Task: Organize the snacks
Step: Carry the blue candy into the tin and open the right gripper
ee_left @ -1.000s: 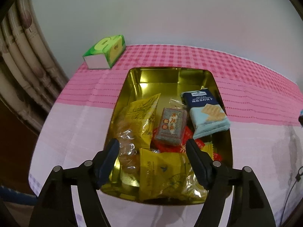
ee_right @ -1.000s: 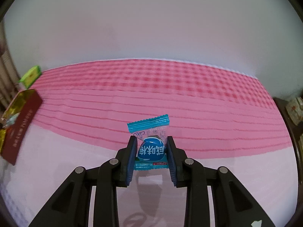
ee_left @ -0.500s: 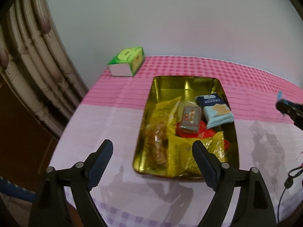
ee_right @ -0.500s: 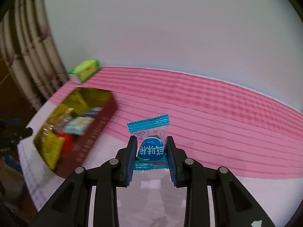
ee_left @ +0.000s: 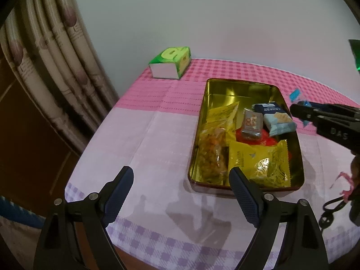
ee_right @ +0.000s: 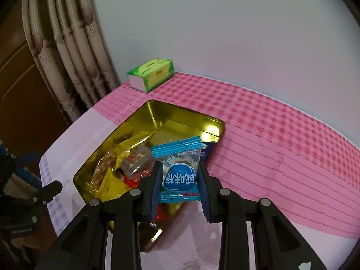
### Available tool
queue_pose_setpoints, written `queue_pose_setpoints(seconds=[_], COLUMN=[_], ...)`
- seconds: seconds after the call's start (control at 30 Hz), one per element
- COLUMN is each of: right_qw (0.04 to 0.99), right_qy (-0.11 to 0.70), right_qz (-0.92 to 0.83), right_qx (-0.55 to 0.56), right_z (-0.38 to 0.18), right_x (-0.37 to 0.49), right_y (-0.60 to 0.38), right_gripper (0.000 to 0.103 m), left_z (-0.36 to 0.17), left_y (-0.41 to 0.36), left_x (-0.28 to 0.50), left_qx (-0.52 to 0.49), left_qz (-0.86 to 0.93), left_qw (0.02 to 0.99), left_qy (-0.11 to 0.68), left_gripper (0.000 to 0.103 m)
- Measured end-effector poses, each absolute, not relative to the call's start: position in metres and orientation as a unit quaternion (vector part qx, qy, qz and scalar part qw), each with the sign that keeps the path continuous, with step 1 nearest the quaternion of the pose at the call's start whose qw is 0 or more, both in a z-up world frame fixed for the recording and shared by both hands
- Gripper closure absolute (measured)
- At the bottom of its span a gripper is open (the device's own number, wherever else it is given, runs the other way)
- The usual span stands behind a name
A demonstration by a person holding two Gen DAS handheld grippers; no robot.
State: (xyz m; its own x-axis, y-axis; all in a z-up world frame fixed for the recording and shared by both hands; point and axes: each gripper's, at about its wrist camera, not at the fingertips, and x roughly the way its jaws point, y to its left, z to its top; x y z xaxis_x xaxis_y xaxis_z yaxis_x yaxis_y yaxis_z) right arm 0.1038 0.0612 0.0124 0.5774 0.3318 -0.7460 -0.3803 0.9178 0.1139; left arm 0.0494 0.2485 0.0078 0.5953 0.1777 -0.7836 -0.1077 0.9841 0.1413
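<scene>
A gold tin [ee_left: 225, 85] on the pink-checked tablecloth holds several snack packs: yellow packets [ee_left: 258, 162], a clear bag of fried bits [ee_left: 211, 155], a small brown-grey pack [ee_left: 252, 123] and a blue cracker pack [ee_left: 279, 119]. My left gripper [ee_left: 180, 193] is open and empty, held back above the table's near edge, left of the tin. My right gripper [ee_right: 180, 184] is shut on a blue candy packet [ee_right: 180, 173] and holds it above the tin's near right rim [ee_right: 216, 121]. It also shows in the left wrist view [ee_left: 299, 110] beside the tin's right side.
A green tissue box [ee_left: 171, 65] stands at the table's far left corner by the wall; it also shows in the right wrist view [ee_right: 150, 73]. Curtains [ee_left: 45, 67] hang left of the table. The tablecloth [ee_right: 281, 135] stretches right of the tin.
My right gripper has carried the blue candy packet leftward to above the tin. My left gripper has drawn back and left, away from the tin, staying open.
</scene>
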Motion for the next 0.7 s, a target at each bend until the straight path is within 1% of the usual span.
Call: queue_pose_setpoints(seconds=[0.37,0.53,0.57,0.63,0.67,0.7], right_qw=[0.88,0.882,0.881,0.882,0.884,0.886], right_qy=[0.438,0.437,0.437,0.435,0.432,0.428], right_qz=[0.178,0.171,0.171,0.169,0.168,0.165], right_qx=[-0.042,-0.056,-0.058,-0.06,-0.063,-0.067], right_z=[-0.011,-0.017,-0.017,-0.017,-0.016,-0.015], right_x=[0.121,0.12,0.12,0.119,0.119,0.118], right_y=[0.088,0.097,0.099,0.101,0.102,0.103], right_gripper=[0.074,0.072,0.07,0.058,0.055,0.048], left_z=[0.006,0.006,0.007,0.007,0.007,0.007], left_y=[0.255,0.255,0.254,0.253,0.253,0.253], left_x=[0.051,0.05,0.05,0.05,0.05,0.05], left_qx=[0.02,0.018,0.017,0.018,0.019,0.02], left_qz=[0.072,0.071,0.07,0.067,0.067,0.067], left_qw=[0.892,0.892,0.892,0.892,0.892,0.892], left_qy=[0.446,0.446,0.446,0.447,0.446,0.446], left_gripper=[0.016,0.016,0.016,0.016,0.016,0.016])
